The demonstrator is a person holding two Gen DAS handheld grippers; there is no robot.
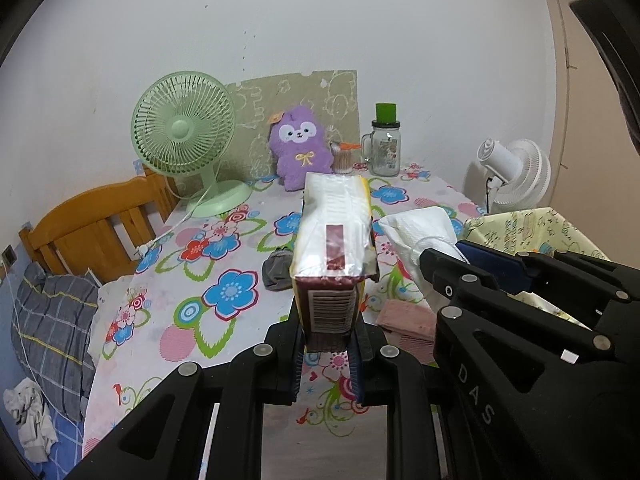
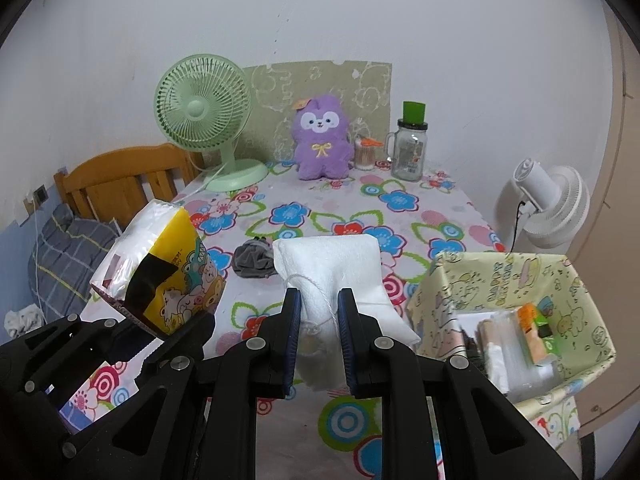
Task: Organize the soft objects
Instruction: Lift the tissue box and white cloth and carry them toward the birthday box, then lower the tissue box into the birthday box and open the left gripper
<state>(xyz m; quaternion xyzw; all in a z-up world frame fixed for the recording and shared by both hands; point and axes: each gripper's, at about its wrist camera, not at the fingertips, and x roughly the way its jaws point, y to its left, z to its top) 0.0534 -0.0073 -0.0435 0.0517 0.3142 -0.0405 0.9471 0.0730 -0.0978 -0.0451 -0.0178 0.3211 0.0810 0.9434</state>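
My left gripper [image 1: 330, 344] is shut on one end of a plastic-wrapped tissue pack [image 1: 332, 240], white and yellow, held lifted above the floral table [image 1: 224, 292]. The right wrist view shows the same pack [image 2: 160, 264] at the left, with cartoon animals on its yellow side. My right gripper [image 2: 319, 320] is shut on a white soft pouch [image 2: 328, 264] with a thin string, also held off the table. A crumpled grey cloth [image 2: 252, 260] lies mid-table. A purple plush toy [image 2: 322, 138] sits upright at the back. A pink cloth [image 1: 404, 316] lies under the right gripper [image 1: 460, 264].
A paper-lined box [image 2: 448, 292] at the right holds several packets. A green fan [image 2: 204, 108], a glass jar [image 2: 408, 152] and a small toothpick holder [image 2: 365, 156] stand at the back. A white fan [image 2: 548, 200] stands off the right edge, a wooden bed [image 2: 116, 176] at the left.
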